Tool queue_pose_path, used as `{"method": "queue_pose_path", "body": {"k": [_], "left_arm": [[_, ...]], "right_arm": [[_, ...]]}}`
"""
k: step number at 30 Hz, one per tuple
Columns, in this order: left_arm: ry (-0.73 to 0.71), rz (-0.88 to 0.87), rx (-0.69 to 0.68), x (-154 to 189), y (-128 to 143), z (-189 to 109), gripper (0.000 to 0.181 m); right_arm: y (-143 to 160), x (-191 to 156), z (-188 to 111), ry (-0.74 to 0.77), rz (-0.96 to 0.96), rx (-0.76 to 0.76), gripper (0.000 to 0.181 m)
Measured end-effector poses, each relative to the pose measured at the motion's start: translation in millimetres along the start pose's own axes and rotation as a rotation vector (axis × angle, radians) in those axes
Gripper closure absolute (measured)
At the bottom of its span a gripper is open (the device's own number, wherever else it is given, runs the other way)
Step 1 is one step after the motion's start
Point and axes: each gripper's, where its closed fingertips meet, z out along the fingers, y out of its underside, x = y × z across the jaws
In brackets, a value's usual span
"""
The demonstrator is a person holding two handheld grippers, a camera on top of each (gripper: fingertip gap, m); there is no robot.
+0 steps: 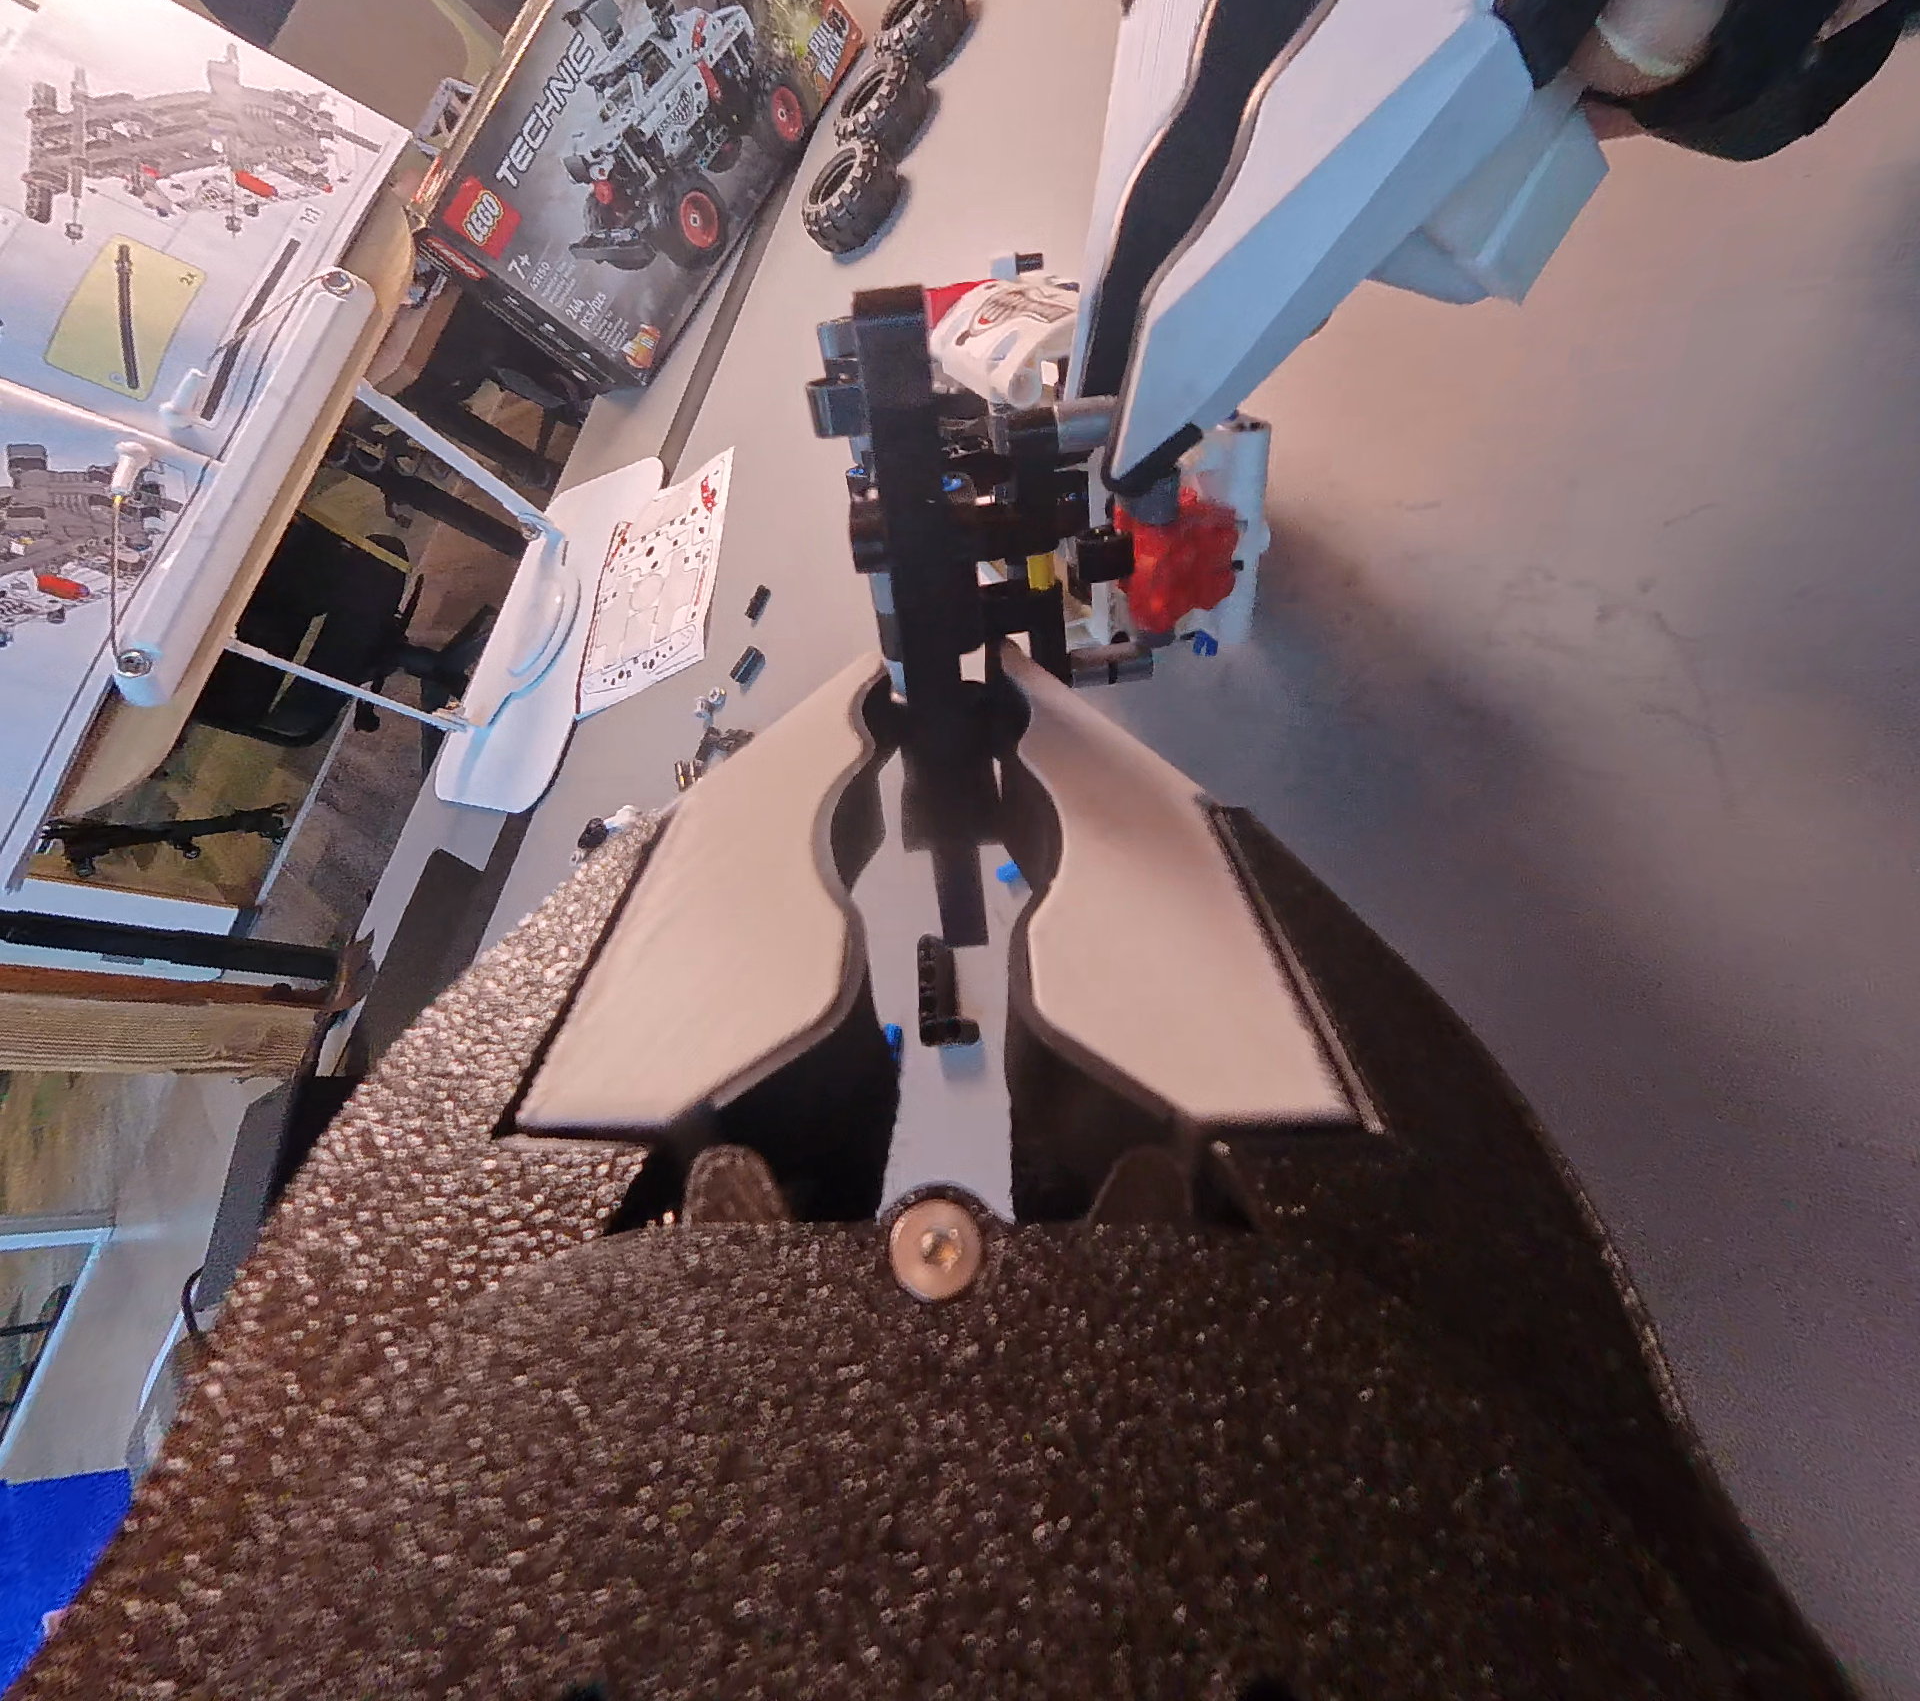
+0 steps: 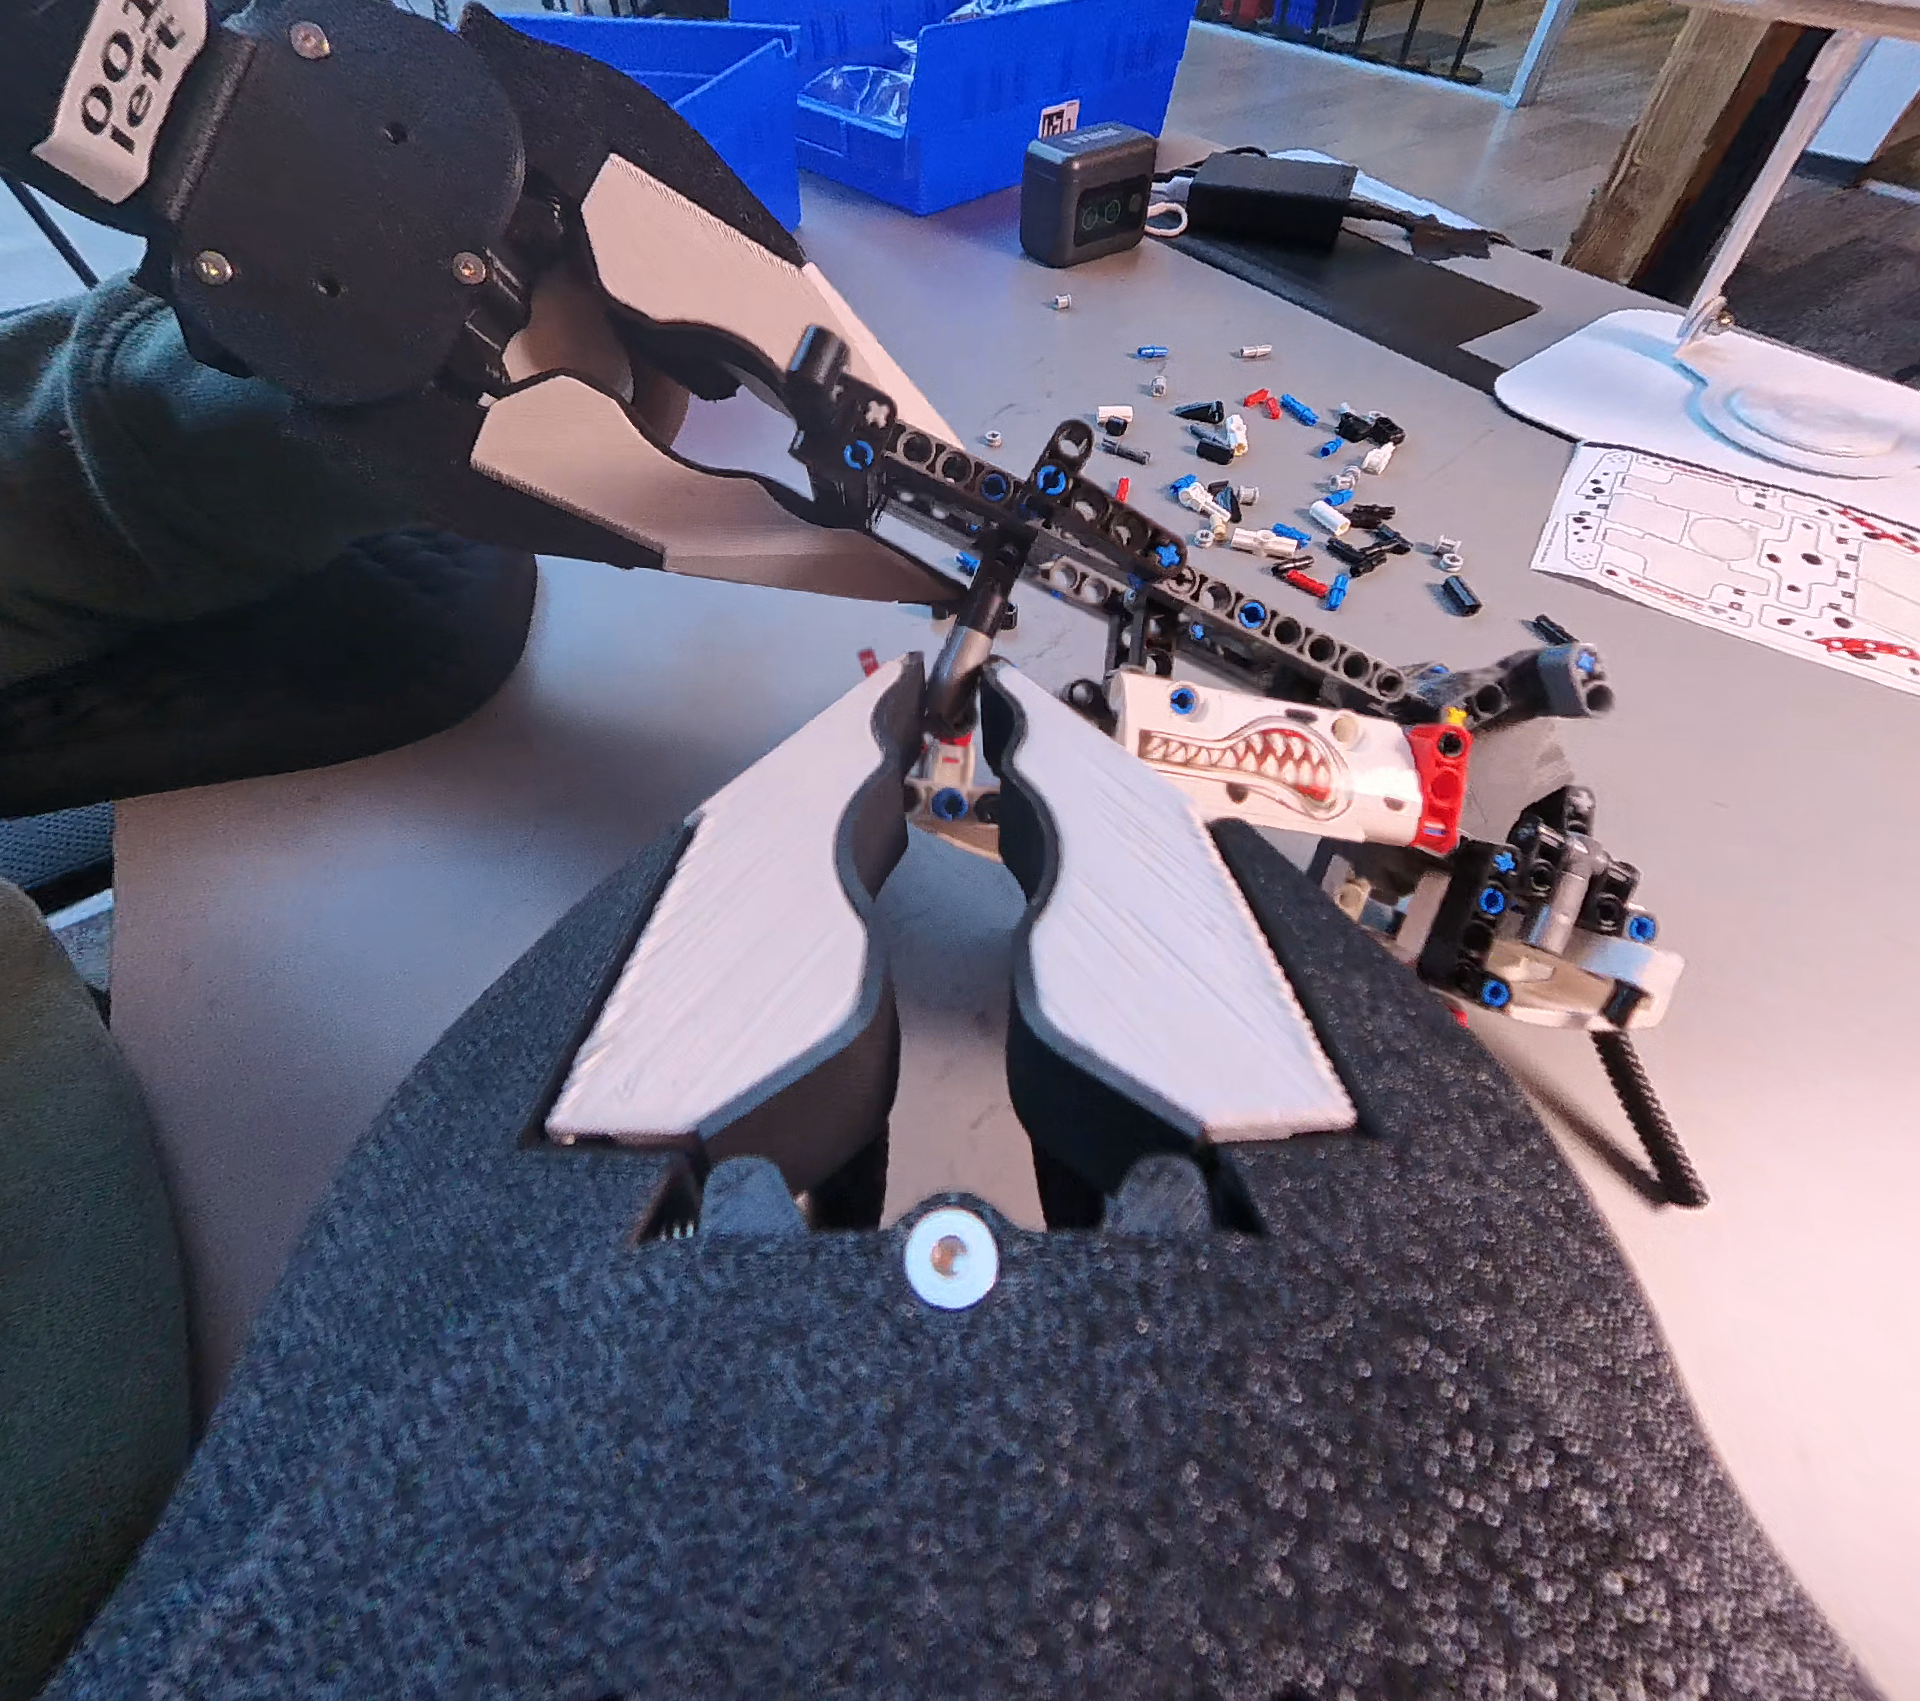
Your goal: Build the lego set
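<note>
The half-built lego model [image 2: 1247,747] has long black beams, a white panel with a toothed-mouth sticker and a red block. It is held tilted just above the grey table. My left gripper [image 1: 945,675] is shut on the end of the model's black beam [image 1: 914,508]. It also shows in the right wrist view [image 2: 873,498], coming in from the left. My right gripper [image 2: 951,685] is shut on a small black bent piece [image 2: 961,649] attached at the model's middle. In the left wrist view the right gripper [image 1: 1138,482] comes in from the top right, beside the red part [image 1: 1179,560].
Several small loose pieces [image 2: 1278,488] lie beyond the model, with a sticker sheet [image 2: 1714,550] to the right. Blue bins [image 2: 987,72] and a small black camera [image 2: 1086,197] stand at the back. The lego box [image 1: 644,124], three tyres [image 1: 883,113] and a booklet on a stand [image 1: 156,197] are nearby. Left tips to right tips: about 4 cm.
</note>
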Motion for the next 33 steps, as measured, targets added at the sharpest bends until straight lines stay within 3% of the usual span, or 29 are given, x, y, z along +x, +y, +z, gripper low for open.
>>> {"method": "queue_pose_path", "body": {"k": [28, 33], "left_arm": [[0.006, -0.005, 0.032, 0.1, -3.7, -2.2, 0.166], [0.007, -0.009, 0.034, -0.4, -3.5, -2.7, 0.166]], "right_arm": [[4.1, -0.5, -3.7, -0.053, -0.078, -0.03, 0.171], [-2.9, -1.5, -12.7, -0.076, -0.112, 0.002, 0.158]]}}
